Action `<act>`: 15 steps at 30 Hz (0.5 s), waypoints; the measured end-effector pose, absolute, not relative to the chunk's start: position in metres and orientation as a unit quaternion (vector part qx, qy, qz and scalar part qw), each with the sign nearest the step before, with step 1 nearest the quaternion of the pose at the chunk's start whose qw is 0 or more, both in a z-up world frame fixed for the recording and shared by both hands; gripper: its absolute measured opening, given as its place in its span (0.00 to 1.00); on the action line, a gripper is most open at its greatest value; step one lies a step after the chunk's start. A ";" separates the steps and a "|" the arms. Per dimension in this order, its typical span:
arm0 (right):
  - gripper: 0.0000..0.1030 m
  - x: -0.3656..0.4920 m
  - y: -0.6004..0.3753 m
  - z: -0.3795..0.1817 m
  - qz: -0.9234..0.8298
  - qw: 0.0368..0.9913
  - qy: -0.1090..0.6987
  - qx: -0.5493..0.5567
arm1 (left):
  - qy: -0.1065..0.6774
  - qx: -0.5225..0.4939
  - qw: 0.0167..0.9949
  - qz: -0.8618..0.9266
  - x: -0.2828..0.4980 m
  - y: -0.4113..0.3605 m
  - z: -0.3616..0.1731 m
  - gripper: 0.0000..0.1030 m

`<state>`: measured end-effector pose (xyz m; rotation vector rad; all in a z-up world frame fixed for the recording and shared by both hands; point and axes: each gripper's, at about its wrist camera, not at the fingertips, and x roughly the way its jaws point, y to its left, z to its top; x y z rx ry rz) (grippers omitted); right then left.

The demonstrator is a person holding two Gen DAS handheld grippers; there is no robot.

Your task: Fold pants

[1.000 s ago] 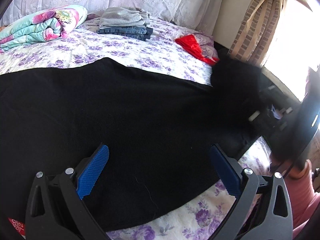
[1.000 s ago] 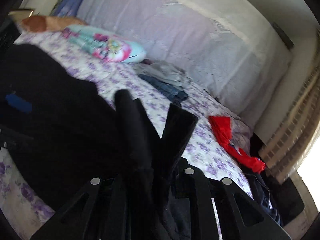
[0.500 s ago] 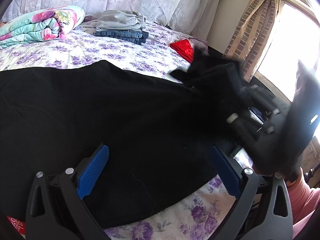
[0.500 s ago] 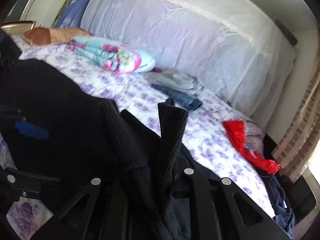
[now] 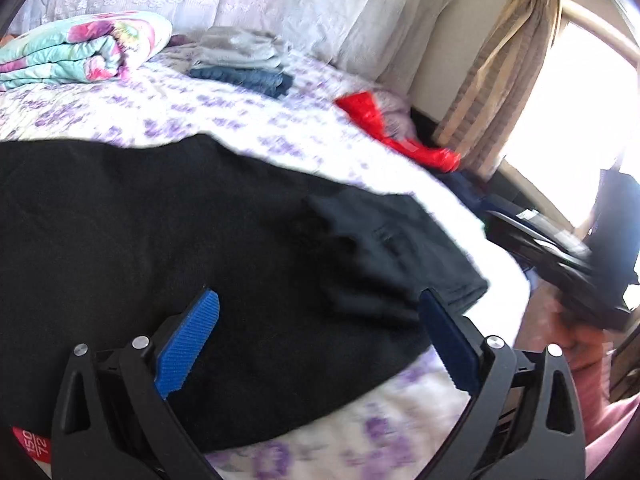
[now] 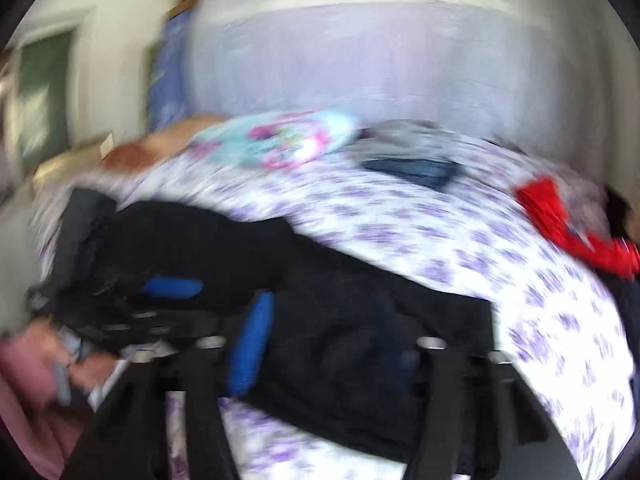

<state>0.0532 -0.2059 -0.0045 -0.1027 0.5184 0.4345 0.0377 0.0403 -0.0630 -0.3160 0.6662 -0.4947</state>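
Left claw [image 5: 318, 340]: jaws spread wide, grasping nothing, hovering over the black pants [image 5: 160, 240] spread on the bed [image 5: 240, 120]. Right claw [image 6: 332, 344]: now released; half a second ago it clenched a bunch of the pants' fabric. That end [image 5: 392, 240] now lies folded over the pants, at 2 o'clock from the left claw. Judgement: first fold laid; next fold pending. Folded clothes stack [image 5: 240, 60] at 12 o'clock.
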 end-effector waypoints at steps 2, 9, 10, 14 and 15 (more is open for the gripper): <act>0.22 0.070 -0.227 -0.023 0.173 0.944 0.279 -0.023 | 0.311 -0.161 0.896 -0.272 0.039 0.032 -0.045 0.68; 0.19 0.076 -0.254 -0.075 0.145 0.927 0.347 0.010 | 0.353 -0.061 0.885 -0.296 0.080 -0.054 -0.039 0.39; 0.20 0.074 -0.256 -0.076 0.148 0.926 0.347 0.007 | 0.392 -0.045 0.880 -0.263 0.091 -0.061 -0.057 0.38; 0.20 0.082 -0.264 -0.054 0.163 0.925 0.342 0.005 | 0.409 -0.069 0.871 -0.264 0.096 -0.053 -0.080 0.31; 0.21 0.087 -0.266 -0.043 0.168 0.930 0.326 0.012 | 0.407 -0.077 0.871 -0.266 0.095 -0.051 -0.080 0.31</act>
